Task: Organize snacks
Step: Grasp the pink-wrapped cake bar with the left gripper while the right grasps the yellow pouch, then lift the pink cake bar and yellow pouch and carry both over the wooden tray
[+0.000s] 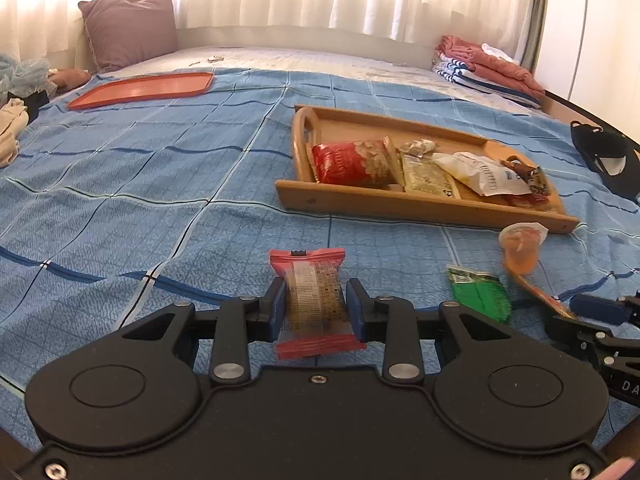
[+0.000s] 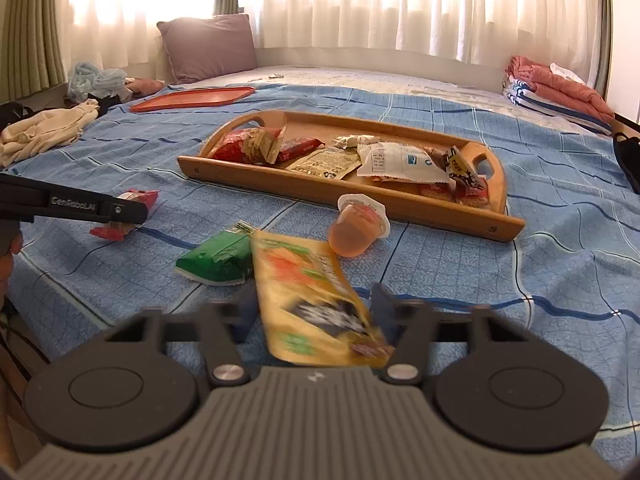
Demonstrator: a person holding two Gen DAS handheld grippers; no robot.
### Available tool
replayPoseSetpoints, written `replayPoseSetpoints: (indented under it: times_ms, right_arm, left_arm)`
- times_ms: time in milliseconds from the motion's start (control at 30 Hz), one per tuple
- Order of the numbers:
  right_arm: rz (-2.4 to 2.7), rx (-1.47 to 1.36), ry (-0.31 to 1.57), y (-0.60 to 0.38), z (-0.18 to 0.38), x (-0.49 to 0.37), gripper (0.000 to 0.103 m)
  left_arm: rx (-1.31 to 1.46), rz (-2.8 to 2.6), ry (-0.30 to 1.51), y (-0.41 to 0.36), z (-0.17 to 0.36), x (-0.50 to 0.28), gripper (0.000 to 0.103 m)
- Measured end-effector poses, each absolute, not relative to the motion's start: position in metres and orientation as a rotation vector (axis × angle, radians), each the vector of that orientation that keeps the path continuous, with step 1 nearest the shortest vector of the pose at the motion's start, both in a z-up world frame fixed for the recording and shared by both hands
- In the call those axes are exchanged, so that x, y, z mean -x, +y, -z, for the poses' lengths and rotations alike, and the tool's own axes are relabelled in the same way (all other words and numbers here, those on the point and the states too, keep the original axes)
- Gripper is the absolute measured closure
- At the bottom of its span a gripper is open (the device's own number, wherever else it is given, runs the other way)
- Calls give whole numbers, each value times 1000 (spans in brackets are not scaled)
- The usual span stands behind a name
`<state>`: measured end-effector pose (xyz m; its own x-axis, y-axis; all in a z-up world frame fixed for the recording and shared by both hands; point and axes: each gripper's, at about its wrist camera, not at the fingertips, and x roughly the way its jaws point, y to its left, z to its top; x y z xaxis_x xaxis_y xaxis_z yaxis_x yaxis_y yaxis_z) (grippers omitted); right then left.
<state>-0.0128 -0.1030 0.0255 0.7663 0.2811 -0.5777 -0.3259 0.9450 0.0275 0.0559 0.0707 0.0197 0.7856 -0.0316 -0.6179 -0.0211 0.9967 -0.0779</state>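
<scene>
A: Left gripper [image 1: 316,300] status?

B: Clamped on a red-ended snack bar [image 1: 314,304]. Both blue pads [image 1: 276,312] press the clear middle of the wrapper, bar lengthwise along the fingers, red crimped ends sticking out front and back. From the right wrist view the same gripper [image 2: 132,210] comes in from the left edge, low over the blue bedspread [image 2: 500,280], bar [image 2: 134,204] in its tip. Can't tell whether the bar touches the cloth.

A: Right one?

B: Right gripper [image 2: 310,312] has a yellow-orange pouch [image 2: 312,300] between its fingers, tilted, near corner down by the right finger. Frame is motion-blurred there. Fingers sit on either side of the pouch, but whether they actually pinch it I can't tell. In the left view only the edge of that gripper [image 1: 576,320] shows at far right, with a thin orange strip of the pouch [image 1: 540,292] leading into it.

A: Around them?

B: Green packet [image 2: 218,258] flat on the bedspread, just left of the pouch. Orange jelly cup [image 2: 356,226] on its side just beyond the pouch, close to the near wall of the wooden tray [image 2: 400,208]. The tray already holds several packets: a red bag [image 2: 240,146] at its left end, a white wrapper [image 2: 396,162] mid-right, others overlapping.

A: Further out?

B: Orange lid [image 2: 192,98] past the tray to the left, purple pillow [image 2: 208,46] behind it, folded laundry [image 2: 560,88] at far right.
</scene>
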Motion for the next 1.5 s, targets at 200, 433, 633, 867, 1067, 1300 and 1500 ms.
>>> replayPoseSetpoints:
  times_ms: [200,433,633,867,1067,1300,1500]
  right_arm:
    - [-319,92,631,-103,-26,18,40]
    - [-250,123,602,-108,-28,18,37]
    - [-288,176,631,-104,-25,9,41]
    - [-338,278,617,-86,-22,7,78]
    - [-345,297,565,-84,-40,18,87]
    - [-268,219,577,-109,-50,-2,81]
    - [-281,141,618,-126,-49,-28,78]
  left_arm:
    - [77,21,660,64,-23,-52,72]
    - [54,33,648,60,-26,-50,72]
    - [51,39,657,56,-22,-52,72]
    - [52,54,661,51,-20,-54,72]
    - [57,62,650,49,-23,-55,72]
    - [52,67,649,48,-25,-54,72]
    - [50,71,664,45,-21,-55,72]
